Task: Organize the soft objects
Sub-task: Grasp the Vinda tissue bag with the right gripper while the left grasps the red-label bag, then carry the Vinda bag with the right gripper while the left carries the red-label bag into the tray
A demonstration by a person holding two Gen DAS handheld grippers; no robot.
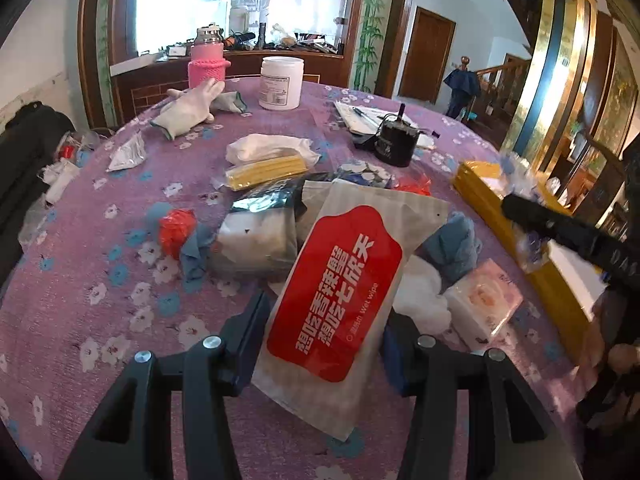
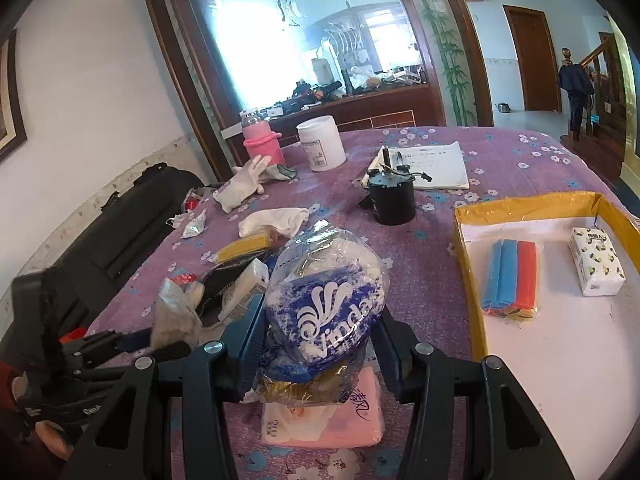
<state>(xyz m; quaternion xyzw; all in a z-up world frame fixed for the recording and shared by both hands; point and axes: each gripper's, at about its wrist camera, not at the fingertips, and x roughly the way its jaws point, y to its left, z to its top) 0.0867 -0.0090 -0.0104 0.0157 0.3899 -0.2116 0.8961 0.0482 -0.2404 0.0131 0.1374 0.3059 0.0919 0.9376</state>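
My left gripper [image 1: 326, 340] is shut on a wet wipe pack [image 1: 340, 292] with a red label, held above the purple flowered tablecloth [image 1: 100, 280]. My right gripper [image 2: 316, 336] is shut on a blue and clear Vinda tissue bag [image 2: 324, 304], held just above a pink tissue pack [image 2: 324, 424]. A yellow-rimmed tray [image 2: 468, 264] lies to the right; it holds a blue and red sponge pack [image 2: 510, 276] and a small white tissue pack [image 2: 596, 266]. The right gripper also shows in the left wrist view [image 1: 560, 228] over the tray [image 1: 480, 196].
Loose on the cloth: white gloves [image 1: 192, 110], a white cloth [image 1: 268, 148], a yellow pack [image 1: 264, 172], a red ball [image 1: 176, 230], blue rags [image 1: 452, 248], a pink tissue pack [image 1: 484, 300]. A black cylinder [image 2: 390, 200], white jar [image 2: 322, 148], pink bottle [image 2: 262, 146] and papers [image 2: 436, 164] stand farther back.
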